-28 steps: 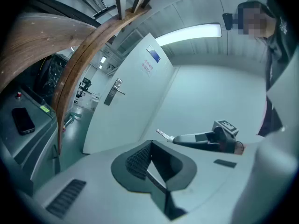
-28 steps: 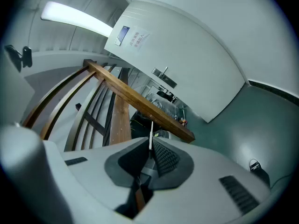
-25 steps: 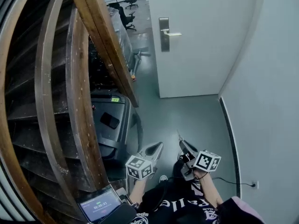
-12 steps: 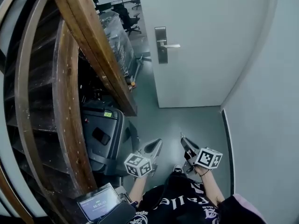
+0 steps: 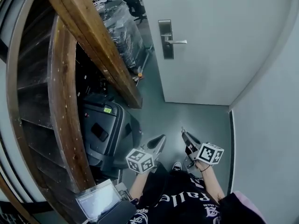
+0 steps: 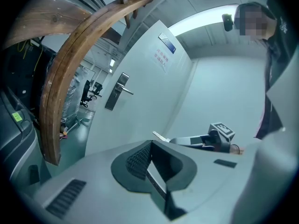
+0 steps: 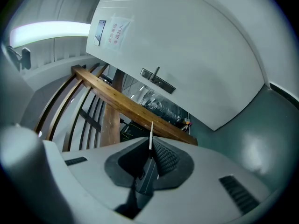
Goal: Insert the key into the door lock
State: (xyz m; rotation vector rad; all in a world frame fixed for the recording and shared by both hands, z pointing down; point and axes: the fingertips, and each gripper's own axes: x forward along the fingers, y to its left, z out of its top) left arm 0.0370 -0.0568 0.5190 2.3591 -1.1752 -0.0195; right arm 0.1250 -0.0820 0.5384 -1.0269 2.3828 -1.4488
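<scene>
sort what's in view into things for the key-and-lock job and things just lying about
For the job:
- key, pinched in the shut right gripper
- door
- lock plate with its lever handle

Just about:
- left gripper, shut with nothing in it
- wooden stair rail
- black case
- plastic-wrapped goods
- small screen
</scene>
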